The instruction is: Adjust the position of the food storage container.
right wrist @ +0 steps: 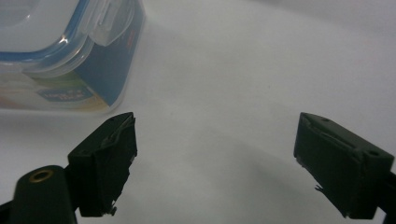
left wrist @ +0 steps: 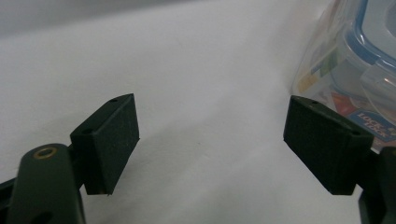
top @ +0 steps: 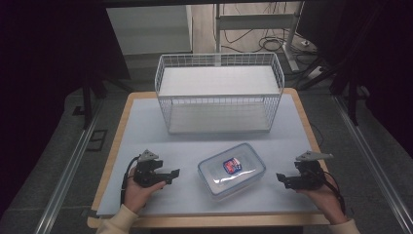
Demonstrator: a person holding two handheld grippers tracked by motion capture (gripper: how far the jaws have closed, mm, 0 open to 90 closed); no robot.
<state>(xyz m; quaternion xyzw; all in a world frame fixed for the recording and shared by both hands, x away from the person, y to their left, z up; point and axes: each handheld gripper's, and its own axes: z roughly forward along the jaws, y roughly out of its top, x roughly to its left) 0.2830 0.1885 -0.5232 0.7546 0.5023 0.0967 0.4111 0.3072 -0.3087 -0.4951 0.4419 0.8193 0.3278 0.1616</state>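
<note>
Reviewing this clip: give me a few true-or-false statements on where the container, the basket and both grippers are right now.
1. The plastic container lies on the table between the two grippers. True.
2. The left gripper is clamped on the container. False: its jaws are open, with nothing between them.
3. The container sits inside the wire basket. False: it lies in front of the basket, nearer the person.
4. The container's lid is on. True.
5. The right gripper holds the basket. False: it is open, beside the container.
</note>
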